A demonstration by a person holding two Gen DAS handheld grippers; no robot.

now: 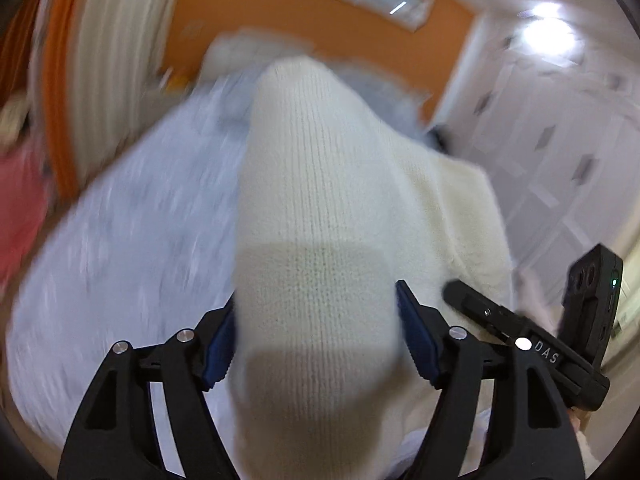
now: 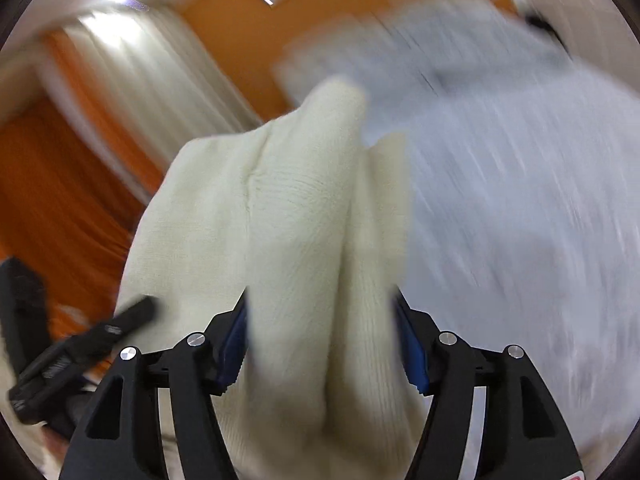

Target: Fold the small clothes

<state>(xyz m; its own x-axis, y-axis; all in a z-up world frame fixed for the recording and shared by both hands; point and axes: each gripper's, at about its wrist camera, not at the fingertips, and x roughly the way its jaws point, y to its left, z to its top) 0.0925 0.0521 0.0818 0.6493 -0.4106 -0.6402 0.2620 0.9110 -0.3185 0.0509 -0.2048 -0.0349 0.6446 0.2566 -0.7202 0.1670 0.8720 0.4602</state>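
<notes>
A cream knit garment (image 1: 320,184) hangs bunched over a pale blue patterned bed cover (image 1: 132,232). In the left wrist view it runs forward between the blue pads (image 1: 218,344) of my left gripper (image 1: 316,300). The jaws stand wide, the pads' inner faces show, and the cloth lies loose between them. In the right wrist view the same garment (image 2: 280,208) falls in two folds through my right gripper (image 2: 320,300), whose jaws also stand wide without pinching it. Each view shows the other gripper's black body close beside the cloth.
The bed cover (image 2: 520,200) fills the ground below, blurred. An orange wall (image 1: 320,28) and white curtains (image 2: 160,80) stand behind. White cupboard doors (image 1: 560,152) are on the right of the left wrist view, with something pink (image 1: 20,208) at its left edge.
</notes>
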